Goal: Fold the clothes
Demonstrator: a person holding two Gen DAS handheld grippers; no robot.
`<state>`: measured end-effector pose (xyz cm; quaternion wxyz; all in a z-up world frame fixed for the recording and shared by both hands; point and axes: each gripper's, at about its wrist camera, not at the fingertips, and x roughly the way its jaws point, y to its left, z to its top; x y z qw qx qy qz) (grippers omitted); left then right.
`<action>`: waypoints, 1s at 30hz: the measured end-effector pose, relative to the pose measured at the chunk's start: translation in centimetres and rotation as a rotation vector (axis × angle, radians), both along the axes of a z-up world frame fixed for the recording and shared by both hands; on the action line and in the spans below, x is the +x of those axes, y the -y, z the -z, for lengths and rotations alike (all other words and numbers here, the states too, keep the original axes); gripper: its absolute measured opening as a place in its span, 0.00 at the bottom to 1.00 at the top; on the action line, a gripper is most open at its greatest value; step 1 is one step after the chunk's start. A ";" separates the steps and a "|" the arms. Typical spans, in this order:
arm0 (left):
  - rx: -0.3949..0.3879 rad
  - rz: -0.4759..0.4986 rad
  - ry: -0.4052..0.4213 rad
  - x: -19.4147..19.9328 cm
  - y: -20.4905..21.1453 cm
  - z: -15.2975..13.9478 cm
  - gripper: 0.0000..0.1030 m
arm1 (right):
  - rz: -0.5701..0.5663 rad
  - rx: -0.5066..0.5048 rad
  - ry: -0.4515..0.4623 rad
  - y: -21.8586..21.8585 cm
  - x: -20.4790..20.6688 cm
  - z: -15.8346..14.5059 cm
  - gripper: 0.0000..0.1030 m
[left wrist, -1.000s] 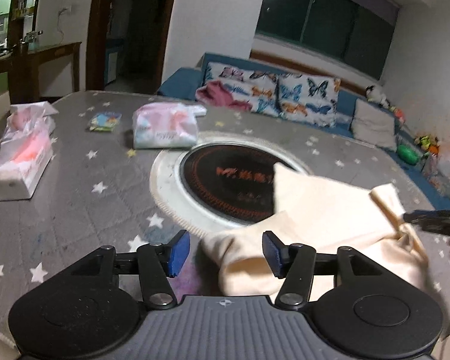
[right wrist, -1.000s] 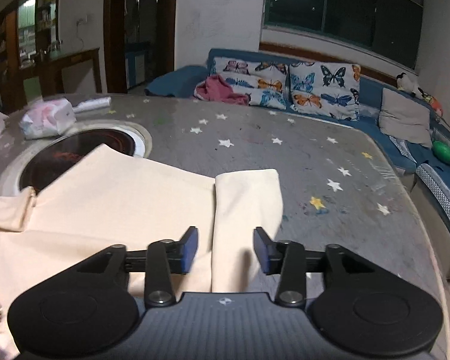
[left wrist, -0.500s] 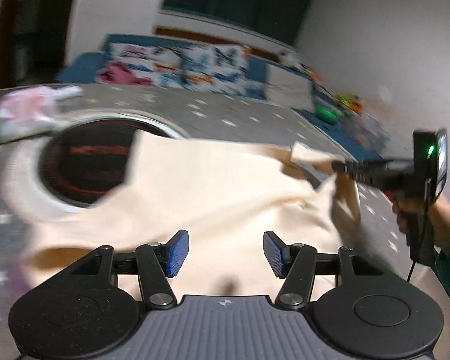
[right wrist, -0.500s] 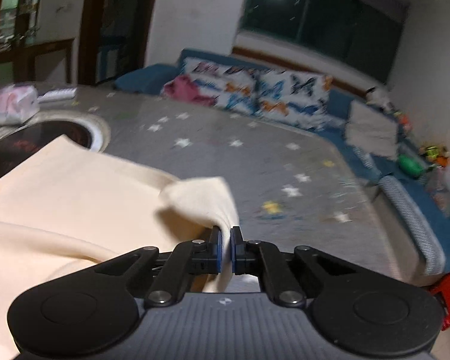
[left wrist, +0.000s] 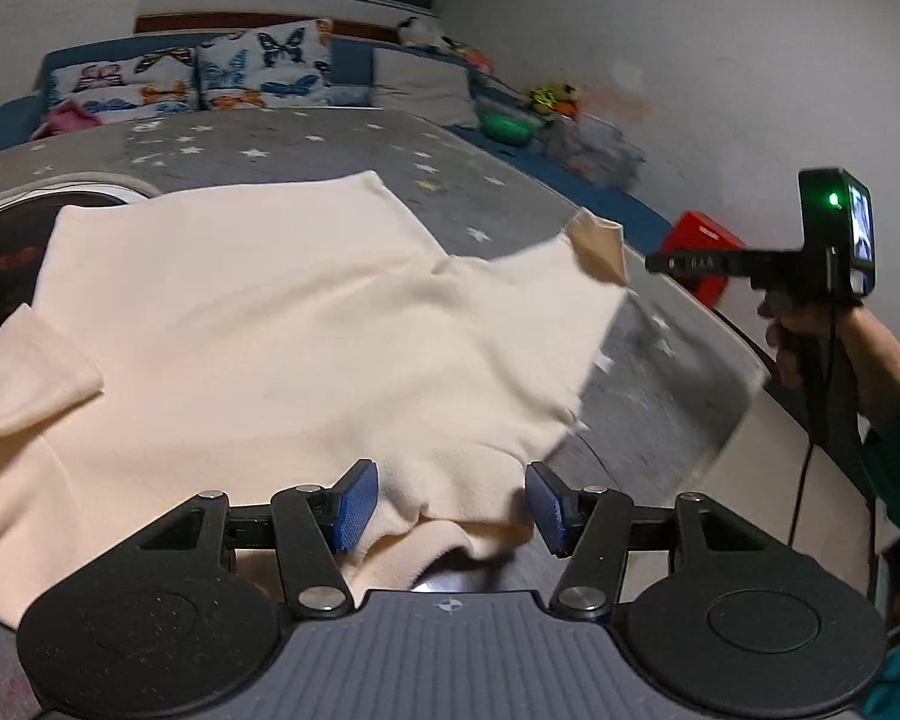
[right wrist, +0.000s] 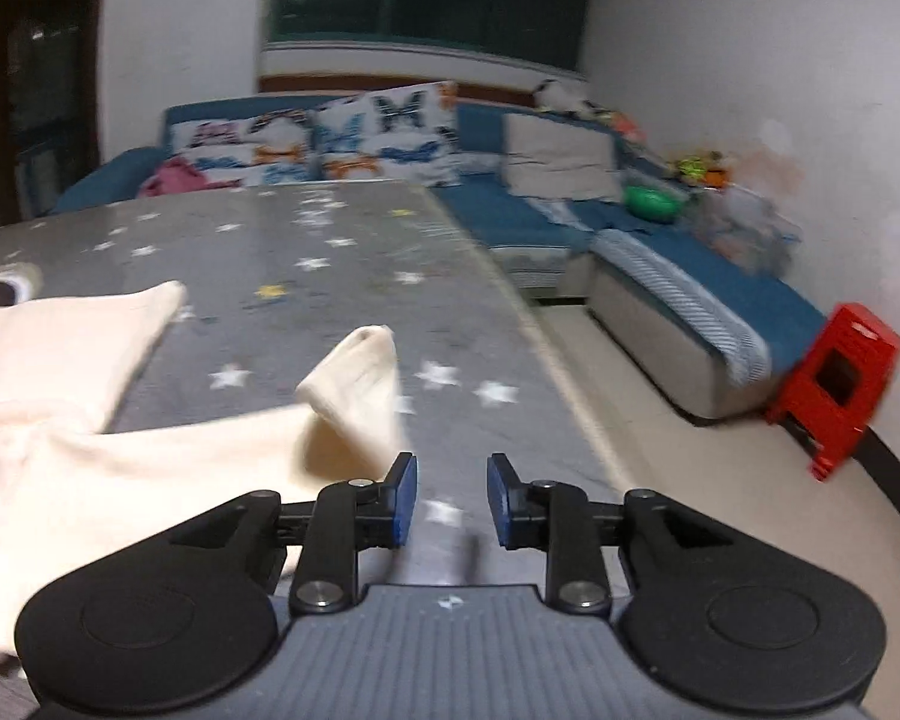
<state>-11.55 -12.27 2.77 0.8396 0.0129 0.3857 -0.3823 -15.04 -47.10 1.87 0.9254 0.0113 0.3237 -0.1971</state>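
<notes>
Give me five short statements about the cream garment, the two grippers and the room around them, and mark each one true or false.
1. The right gripper has nothing between its blue pads. True; its jaws have just been opening and the sleeve end lies apart to its left.
2. The cream knit garment lies on a grey star-patterned tablecloth. True.
3. The left gripper is clamped shut. False; its jaws stand apart, with cream fabric bunched between them.
4. The plastic stool by the sofa is green. False; it is red.
5. The sofa cushions bear a butterfly print. True.
</notes>
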 end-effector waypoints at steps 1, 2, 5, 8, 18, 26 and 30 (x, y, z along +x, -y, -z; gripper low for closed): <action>-0.001 0.008 0.001 -0.1 0.0 -0.1 0.56 | -0.003 0.006 0.011 0.2 -0.3 -0.3 0.27; -0.009 0.014 0.003 -0.1 0.0 -0.3 0.56 | -0.008 0.013 0.022 0.3 -0.6 -0.5 0.33; -0.044 0.010 0.009 0.3 -0.1 -1.0 0.56 | -0.079 0.014 0.039 -0.4 -0.9 -0.9 0.40; -0.052 -0.014 0.015 1.0 0.5 -1.0 0.56 | -0.174 0.053 0.032 -1.8 0.1 -0.8 0.42; -0.074 0.046 -0.072 1.0 2.4 0.5 0.55 | -0.310 0.128 -0.049 -4.6 3.9 1.5 0.49; -0.128 0.100 -0.132 0.7 2.7 1.0 0.55 | -0.261 0.124 -0.122 -2.9 1.8 2.4 0.50; -0.139 0.129 -0.142 0.4 3.3 1.0 0.55 | -0.224 0.112 -0.157 -2.1 0.7 2.0 0.50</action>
